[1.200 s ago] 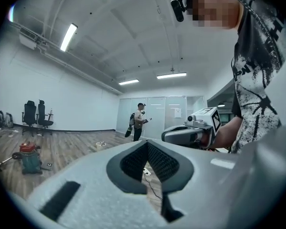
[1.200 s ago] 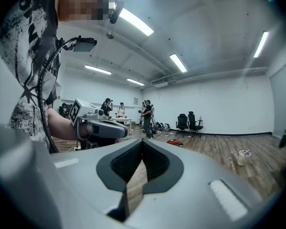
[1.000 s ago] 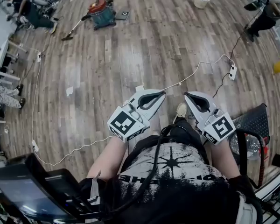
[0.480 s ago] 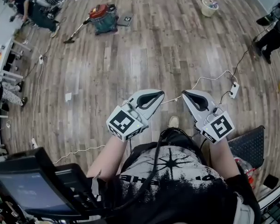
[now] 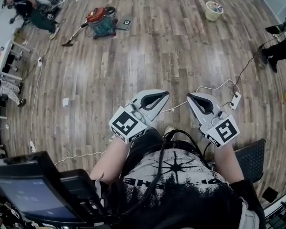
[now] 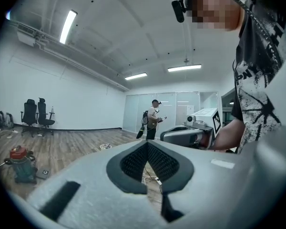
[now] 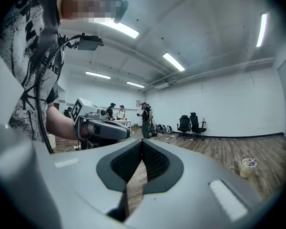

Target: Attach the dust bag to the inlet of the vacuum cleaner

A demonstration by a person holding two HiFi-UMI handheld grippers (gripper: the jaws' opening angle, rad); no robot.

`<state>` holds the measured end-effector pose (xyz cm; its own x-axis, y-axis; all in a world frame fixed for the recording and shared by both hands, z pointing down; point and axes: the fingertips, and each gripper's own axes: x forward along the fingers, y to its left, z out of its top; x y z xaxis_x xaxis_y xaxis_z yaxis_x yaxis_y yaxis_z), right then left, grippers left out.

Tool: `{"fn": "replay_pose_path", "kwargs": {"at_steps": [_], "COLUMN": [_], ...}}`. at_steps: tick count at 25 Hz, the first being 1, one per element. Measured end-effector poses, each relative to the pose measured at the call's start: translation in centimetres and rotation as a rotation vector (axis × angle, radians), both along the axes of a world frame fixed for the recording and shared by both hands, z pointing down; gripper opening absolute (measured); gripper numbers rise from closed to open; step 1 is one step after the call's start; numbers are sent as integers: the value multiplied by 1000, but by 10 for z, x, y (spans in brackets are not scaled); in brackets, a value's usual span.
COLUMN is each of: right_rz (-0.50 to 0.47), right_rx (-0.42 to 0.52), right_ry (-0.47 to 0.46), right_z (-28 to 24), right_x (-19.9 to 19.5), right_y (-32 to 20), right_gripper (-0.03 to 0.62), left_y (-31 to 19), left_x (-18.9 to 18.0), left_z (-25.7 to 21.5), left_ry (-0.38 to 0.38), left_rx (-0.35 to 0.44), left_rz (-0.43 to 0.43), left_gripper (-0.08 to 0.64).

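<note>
Both tongs are held level, side by side and apart, in front of the person's body above the wood floor (image 5: 181,46).

Left tongs (image 5: 161,96): jaws fully together, nothing between them. Right tongs (image 5: 192,97): jaws fully together, nothing between them. Each gripper view confirms this: only floor and room are seen past the closed pads.

The vacuum (image 5: 101,19) is noted at far left on the floor, well apart from both tongs. Its wand (image 5: 74,33) lies just to its left. The inlet is too small to be made out.

The dust bag is not identified in any view, so its place cannot be told.

Also noted: a bucket (image 5: 212,9) at far right and a power strip (image 5: 235,100) on the floor near the right tongs.

Progress, as judged: nothing of the task is done. The vacuum is not yet reached and no bag is in hand. Left to do: the bag is to be found and gripped, brought to the vacuum, and fitted onto the inlet.
</note>
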<state>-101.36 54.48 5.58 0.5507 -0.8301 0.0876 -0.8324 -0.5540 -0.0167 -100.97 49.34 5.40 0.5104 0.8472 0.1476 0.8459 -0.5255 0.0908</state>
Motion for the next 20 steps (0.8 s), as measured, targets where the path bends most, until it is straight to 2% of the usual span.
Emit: {"fn": "replay_pose_path", "kwargs": {"at_steps": [9, 20], "right_rz": [-49, -53], "right_rx": [-1, -13], "right_ry": [-21, 27], "right_z": [8, -15], "right_x": [62, 218], "right_y": [-32, -105], "right_gripper": [5, 4], "left_y": [-24, -89], "left_x": [56, 210], "left_z": [8, -9], "left_ry": [-31, 9], "left_rx": [-13, -28], "left_rz": [-47, -31], "left_gripper": [0, 0]}}
